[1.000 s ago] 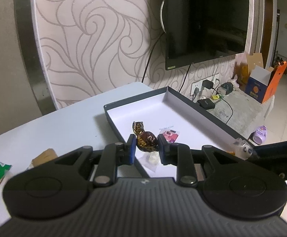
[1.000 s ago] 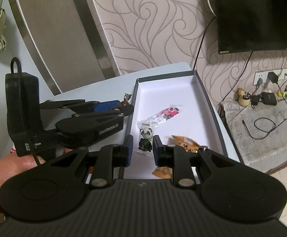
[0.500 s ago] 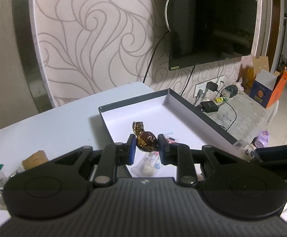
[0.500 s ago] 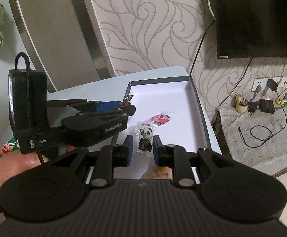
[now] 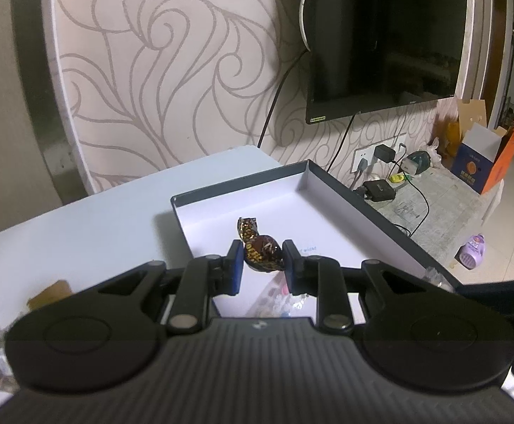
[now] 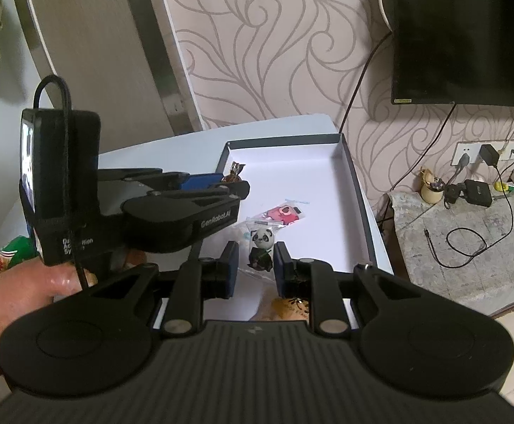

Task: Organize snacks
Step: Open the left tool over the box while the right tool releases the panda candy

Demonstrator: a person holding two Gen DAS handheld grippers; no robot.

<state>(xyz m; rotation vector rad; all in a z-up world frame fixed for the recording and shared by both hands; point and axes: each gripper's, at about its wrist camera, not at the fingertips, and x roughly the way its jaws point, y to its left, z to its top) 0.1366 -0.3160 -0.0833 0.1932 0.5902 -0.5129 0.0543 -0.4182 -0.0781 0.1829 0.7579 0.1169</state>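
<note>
You're carrying two snacks over the box (image 5: 380,208) at frame centre, left tool (image 5: 261,270) clamped on a brown candy (image 5: 261,250), right tool (image 6: 255,268) seemingly on a panda packet (image 6: 261,247); next, lower and release.

Both wrist cameras ride close behind their fingers, angled down over the table. Each faces the box (image 5: 362,208) (image 6: 359,190) toward twelve o'clock; the shared television (image 5: 387,42) (image 6: 468,31) hangs at one o'clock.

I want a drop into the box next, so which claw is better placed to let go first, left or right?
Probably left. The left claw holds its brown candy over bare floor of the box, while the right claw, gripping the panda packet, hangs above snacks already lying there.
</note>
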